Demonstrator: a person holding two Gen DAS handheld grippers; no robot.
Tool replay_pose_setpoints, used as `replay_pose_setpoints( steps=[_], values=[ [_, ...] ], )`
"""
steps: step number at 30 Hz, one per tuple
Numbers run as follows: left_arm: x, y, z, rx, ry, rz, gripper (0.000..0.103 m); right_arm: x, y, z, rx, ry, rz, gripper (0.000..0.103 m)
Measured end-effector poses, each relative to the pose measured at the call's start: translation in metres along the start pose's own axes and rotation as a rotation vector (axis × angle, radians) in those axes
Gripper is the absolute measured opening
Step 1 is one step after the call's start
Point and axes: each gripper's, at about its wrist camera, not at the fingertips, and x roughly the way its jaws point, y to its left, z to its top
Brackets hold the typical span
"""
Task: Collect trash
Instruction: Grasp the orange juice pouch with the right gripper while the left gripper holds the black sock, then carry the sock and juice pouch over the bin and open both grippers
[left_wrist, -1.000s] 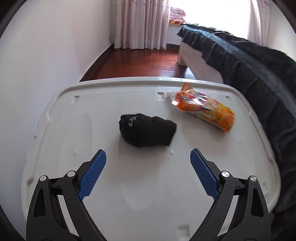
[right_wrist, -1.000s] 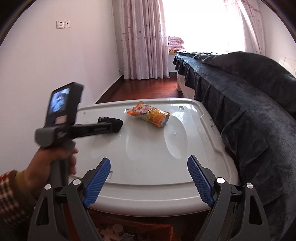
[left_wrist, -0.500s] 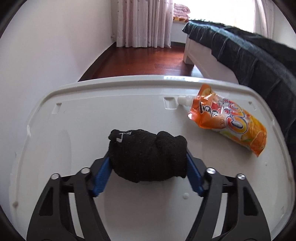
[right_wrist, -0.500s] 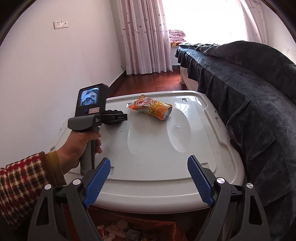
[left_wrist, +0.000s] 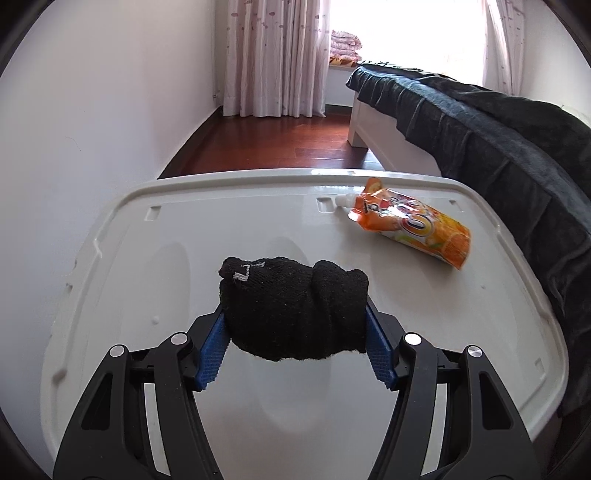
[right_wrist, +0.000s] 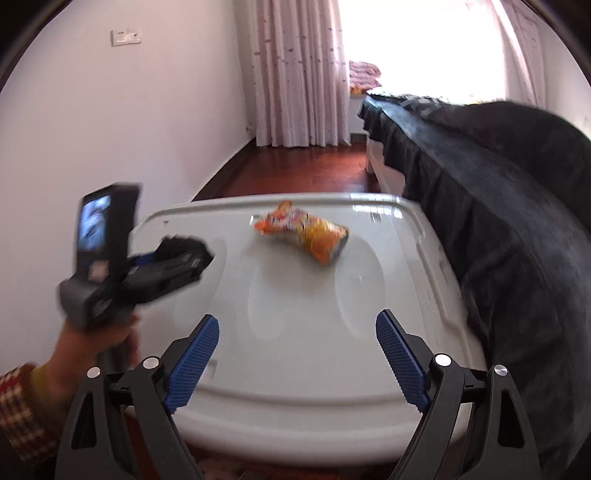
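Note:
A balled black sock (left_wrist: 291, 306) sits between the blue pads of my left gripper (left_wrist: 295, 308), whose jaws are closing and press on both its sides. It seems to hang just above the white plastic lid (left_wrist: 184, 229). An orange drink pouch (left_wrist: 413, 225) with a white spout lies at the lid's far right. In the right wrist view, the left gripper (right_wrist: 173, 258) with the sock (right_wrist: 181, 245) is blurred at the left, and the pouch (right_wrist: 306, 236) lies beyond. My right gripper (right_wrist: 297, 319) stands open over the lid's (right_wrist: 295, 295) near edge, holding nothing.
A bed with a dark blanket (left_wrist: 517, 155) runs close along the lid's right side. A white wall (left_wrist: 92, 129) borders the left. Red wooden floor (left_wrist: 280, 147) and curtains (left_wrist: 273, 55) lie beyond. A hand in a checked sleeve (right_wrist: 22, 398) holds the left gripper.
My left gripper went forward around the sock, closed its jaws on it, and drew back with it. My right gripper moved in over the lid's near edge, still open.

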Motion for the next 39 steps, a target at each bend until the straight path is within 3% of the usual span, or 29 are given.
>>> replay_pose_setpoints(
  steps=[7,10,13,20,22,23,25,28,35,39],
  values=[
    [-0.024,-0.004,-0.015,0.019,-0.018,-0.038,0.063,0.113,-0.008,0.051,-0.186,0.054,0.027,0.088],
    [-0.028,-0.007,-0.016,0.020,-0.020,-0.063,0.064,0.156,-0.011,0.065,-0.251,0.095,0.005,0.088],
    [-0.028,-0.008,-0.017,0.017,-0.015,-0.081,0.064,0.193,-0.017,0.073,-0.264,0.169,0.041,0.089],
    [-0.023,-0.009,-0.018,0.008,-0.004,-0.091,0.064,0.238,-0.013,0.077,-0.318,0.263,0.096,0.088],
    [-0.023,-0.009,-0.019,0.005,-0.007,-0.088,0.064,0.246,-0.012,0.076,-0.325,0.294,0.093,0.074],
    [-0.023,-0.009,-0.019,0.005,-0.008,-0.088,0.064,0.245,-0.012,0.076,-0.319,0.290,0.093,0.072],
    [-0.024,-0.009,-0.019,0.006,-0.009,-0.089,0.064,0.241,-0.014,0.079,-0.276,0.297,0.090,0.056],
    [-0.026,-0.009,-0.020,0.007,-0.012,-0.089,0.064,0.229,-0.014,0.076,-0.225,0.303,0.073,0.049],
    [-0.038,-0.008,-0.024,0.010,-0.020,-0.085,0.064,0.172,0.001,0.054,-0.202,0.243,0.042,0.047],
    [-0.058,-0.008,-0.031,0.001,-0.031,-0.090,0.064,0.112,0.014,0.044,-0.202,0.190,0.015,0.047]
  ],
)
